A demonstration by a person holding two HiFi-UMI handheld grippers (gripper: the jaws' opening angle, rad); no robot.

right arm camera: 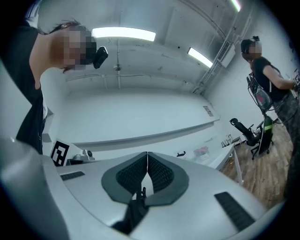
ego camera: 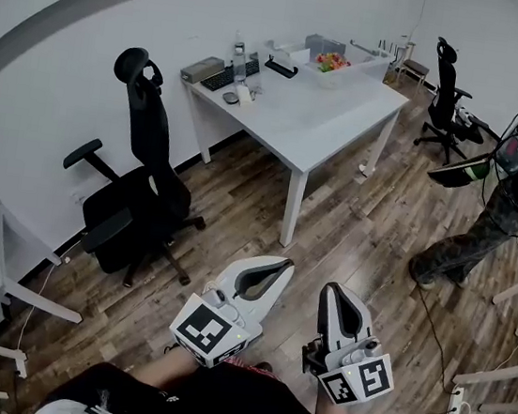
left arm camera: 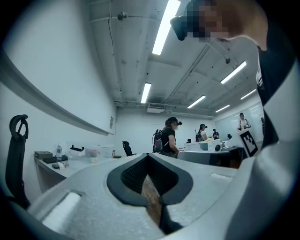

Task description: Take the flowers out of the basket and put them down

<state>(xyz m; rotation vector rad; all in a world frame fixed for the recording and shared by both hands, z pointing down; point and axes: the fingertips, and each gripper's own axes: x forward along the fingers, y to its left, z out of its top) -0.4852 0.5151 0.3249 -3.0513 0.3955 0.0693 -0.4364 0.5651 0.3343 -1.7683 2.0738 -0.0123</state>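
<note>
– At the far end of the white counter [ego camera: 300, 112], item one?
– Flowers [ego camera: 331, 61], brightly coloured, in their basket [ego camera: 336, 75], well apart from both tongs. Keyboard [ego camera: 225, 78] towards the counter's left side.
– Left tongs [ego camera: 282, 265]?
– Pressed together, nothing between them; held over the wood floor [ego camera: 360, 234].
– Right tongs [ego camera: 330, 289]?
– Likewise pressed together and empty, just beside the left.
– Other entries?
– Black office chair [ego camera: 139, 186] near the wall; a person [ego camera: 500, 209] standing at the right.
</note>
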